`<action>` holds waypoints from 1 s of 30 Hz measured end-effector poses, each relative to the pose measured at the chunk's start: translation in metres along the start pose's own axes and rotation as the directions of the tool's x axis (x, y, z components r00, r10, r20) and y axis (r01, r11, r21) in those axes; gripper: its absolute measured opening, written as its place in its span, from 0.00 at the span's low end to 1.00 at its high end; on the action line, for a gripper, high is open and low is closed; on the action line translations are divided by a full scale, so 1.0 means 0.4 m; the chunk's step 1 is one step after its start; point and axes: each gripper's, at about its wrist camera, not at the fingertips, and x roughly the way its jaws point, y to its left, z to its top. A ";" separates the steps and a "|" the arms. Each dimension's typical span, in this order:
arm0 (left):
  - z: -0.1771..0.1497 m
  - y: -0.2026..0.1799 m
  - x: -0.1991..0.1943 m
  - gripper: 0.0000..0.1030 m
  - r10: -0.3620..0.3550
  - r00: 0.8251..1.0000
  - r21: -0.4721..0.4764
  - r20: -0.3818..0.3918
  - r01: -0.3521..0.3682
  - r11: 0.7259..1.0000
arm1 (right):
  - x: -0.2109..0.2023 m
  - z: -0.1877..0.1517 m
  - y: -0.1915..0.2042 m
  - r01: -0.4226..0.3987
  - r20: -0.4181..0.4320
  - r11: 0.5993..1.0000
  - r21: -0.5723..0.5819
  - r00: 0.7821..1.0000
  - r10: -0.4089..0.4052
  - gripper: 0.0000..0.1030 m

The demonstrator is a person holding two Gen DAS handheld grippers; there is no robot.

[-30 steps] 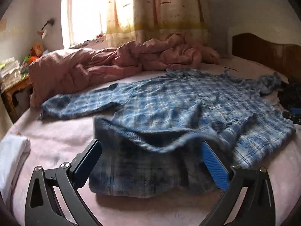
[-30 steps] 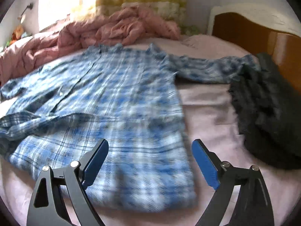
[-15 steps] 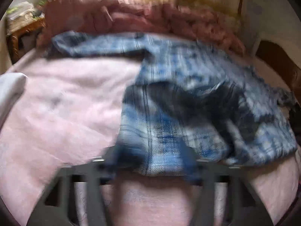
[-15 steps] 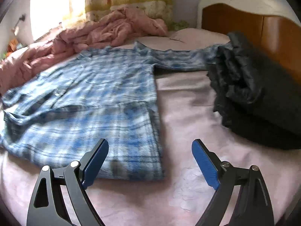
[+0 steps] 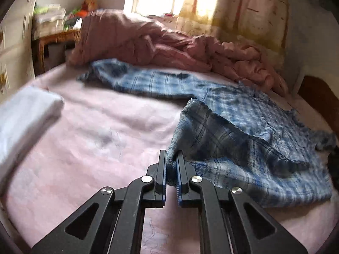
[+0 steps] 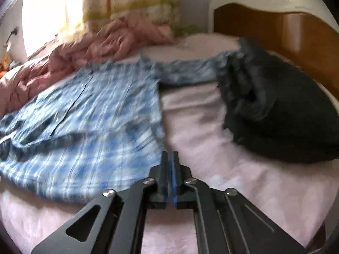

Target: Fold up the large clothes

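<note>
Both grippers just closed: left gripper pinching plaid shirt hem; right gripper fingers together; dark garment right-view only.

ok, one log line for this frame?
step: grasp hem | left tool: shut on plaid shirt | right tool: shut at shirt edge, grip unclear

blue-and-white plaid shirt, pink sheet, dusty-pink quilt, black garment.

L claw just clamped; R claw just snapped closed.
</note>
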 end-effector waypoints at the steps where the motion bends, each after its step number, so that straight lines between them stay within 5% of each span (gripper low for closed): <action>1: -0.005 0.002 0.013 0.08 0.015 1.000 0.001 -0.021 -0.015 1.000 | -0.005 0.004 -0.006 0.023 0.005 1.000 0.001 1.000 -0.023 0.02; 4: -0.021 -0.018 0.036 0.16 0.100 0.994 0.056 -0.038 -0.098 0.994 | -0.009 0.002 -0.043 0.070 0.009 0.997 0.024 0.998 -0.070 0.02; 9: -0.043 -0.080 0.000 0.69 0.098 0.993 0.157 0.071 -0.108 0.982 | -0.018 -0.016 -0.074 -0.005 0.003 0.997 0.080 1.000 0.004 0.02; 15: -0.064 -0.154 -0.052 0.84 -0.003 0.986 0.249 0.165 -0.038 0.968 | -0.033 -0.019 -0.031 0.022 0.035 1.000 0.021 0.999 -0.022 0.07; 17: -0.068 -0.168 -0.067 0.89 -0.052 0.983 0.244 0.179 0.007 0.970 | -0.043 -0.021 -0.007 0.008 0.067 1.000 -0.006 0.998 -0.007 0.18; 18: -0.070 -0.174 -0.071 0.98 -0.077 0.980 0.234 0.184 0.033 0.972 | -0.051 -0.021 0.003 0.008 0.091 1.000 -0.016 0.996 -0.007 0.38; 19: -0.072 -0.179 -0.072 1.00 -0.099 0.977 0.226 0.188 0.055 0.973 | -0.064 -0.022 0.016 0.034 0.127 0.999 -0.020 0.991 -0.031 0.68; 21: -0.077 -0.191 -0.070 1.00 -0.119 0.975 0.233 0.186 0.074 0.970 | -0.093 -0.025 0.031 0.110 0.206 0.994 -0.002 0.973 -0.107 0.86; 25: -0.097 -0.217 -0.062 1.00 -0.103 0.978 0.254 0.181 0.055 0.966 | -0.166 -0.049 0.070 0.279 0.408 0.959 0.047 0.871 -0.273 0.86; 30: -0.113 -0.234 -0.088 1.00 -0.119 0.963 0.266 0.242 0.052 0.963 | -0.196 -0.060 0.127 0.267 0.465 0.963 -0.024 0.856 -0.226 0.86</action>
